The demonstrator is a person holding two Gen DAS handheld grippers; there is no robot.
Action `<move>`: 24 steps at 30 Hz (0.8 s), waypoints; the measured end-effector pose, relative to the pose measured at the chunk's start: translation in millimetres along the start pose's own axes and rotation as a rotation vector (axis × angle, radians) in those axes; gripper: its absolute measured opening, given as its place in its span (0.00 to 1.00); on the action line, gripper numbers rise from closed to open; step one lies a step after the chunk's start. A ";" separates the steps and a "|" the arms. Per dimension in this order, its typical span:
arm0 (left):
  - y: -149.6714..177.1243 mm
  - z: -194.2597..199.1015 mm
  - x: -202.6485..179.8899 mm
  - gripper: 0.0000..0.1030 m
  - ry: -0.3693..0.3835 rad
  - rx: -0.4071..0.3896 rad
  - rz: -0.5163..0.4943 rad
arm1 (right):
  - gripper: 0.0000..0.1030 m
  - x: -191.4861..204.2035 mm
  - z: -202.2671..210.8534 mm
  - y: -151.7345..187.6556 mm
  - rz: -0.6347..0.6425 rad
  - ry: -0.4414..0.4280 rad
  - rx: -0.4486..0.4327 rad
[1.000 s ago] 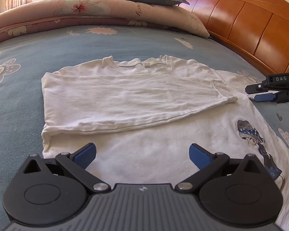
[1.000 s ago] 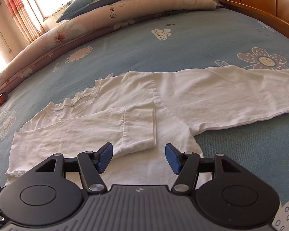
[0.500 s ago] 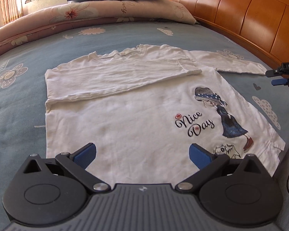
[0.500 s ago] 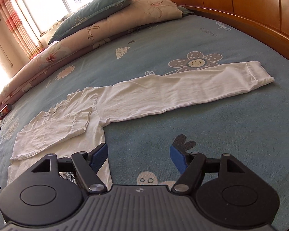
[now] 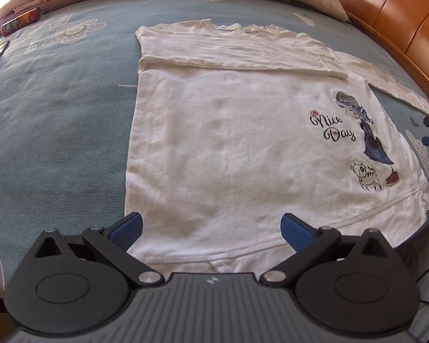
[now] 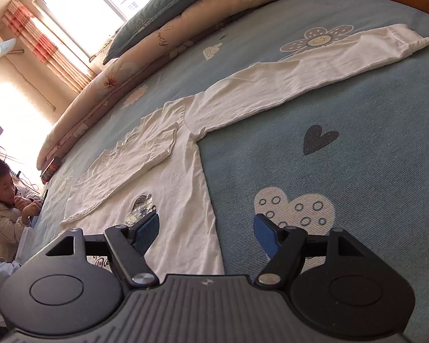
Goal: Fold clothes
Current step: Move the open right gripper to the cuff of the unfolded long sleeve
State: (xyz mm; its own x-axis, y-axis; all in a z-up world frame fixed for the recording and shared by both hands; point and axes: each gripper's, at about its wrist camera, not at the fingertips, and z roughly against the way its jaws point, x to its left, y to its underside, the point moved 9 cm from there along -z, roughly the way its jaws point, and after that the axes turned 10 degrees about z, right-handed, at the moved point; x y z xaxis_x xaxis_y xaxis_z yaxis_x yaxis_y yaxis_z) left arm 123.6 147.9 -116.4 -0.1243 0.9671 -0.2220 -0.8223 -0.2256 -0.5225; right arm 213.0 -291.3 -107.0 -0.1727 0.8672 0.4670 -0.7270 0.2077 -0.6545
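A sunlit bedroom, its bed (image 5: 57, 120) spread with a blue flowered cover beneath a wooden headboard (image 5: 400, 8), serves as the folding surface for a white long-sleeved shirt (image 5: 228, 143) laid flat, hem nearest the cameras. One sleeve (image 5: 237, 54) lies folded across the chest, apparently the first fold done; the other sleeve (image 6: 300, 77) stretches straight out over the cover toward the headboard, seemingly the next to come in. The left gripper (image 5: 211, 224) hovers above the hem, jaws wide apart and holding nothing. The right gripper (image 6: 206, 228) hangs over the shirt's side edge, one pad above cloth and the other above bare cover; its jaws have just been opening and grip nothing. The left view alone shows the printed "Nice Day" girl (image 5: 363, 131) and a can (image 5: 20, 24) at the far left; the right view alone shows the outstretched sleeve's cuff, the window (image 6: 105, 3), stacked pillows (image 6: 163, 8) and a seated person (image 6: 5, 200) beside the bed.
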 end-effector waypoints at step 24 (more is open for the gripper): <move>-12.7 -15.5 -34.4 0.99 0.055 0.000 -0.010 | 0.79 36.9 -17.2 29.1 0.057 -0.070 0.072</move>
State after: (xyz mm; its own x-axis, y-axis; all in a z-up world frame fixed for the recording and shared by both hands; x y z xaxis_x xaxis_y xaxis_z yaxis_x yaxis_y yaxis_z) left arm 147.0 115.7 -114.9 -0.0852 0.9614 -0.2617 -0.8232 -0.2159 -0.5251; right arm 196.8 -245.5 -119.1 -0.2597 0.8424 0.4721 -0.7597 0.1235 -0.6384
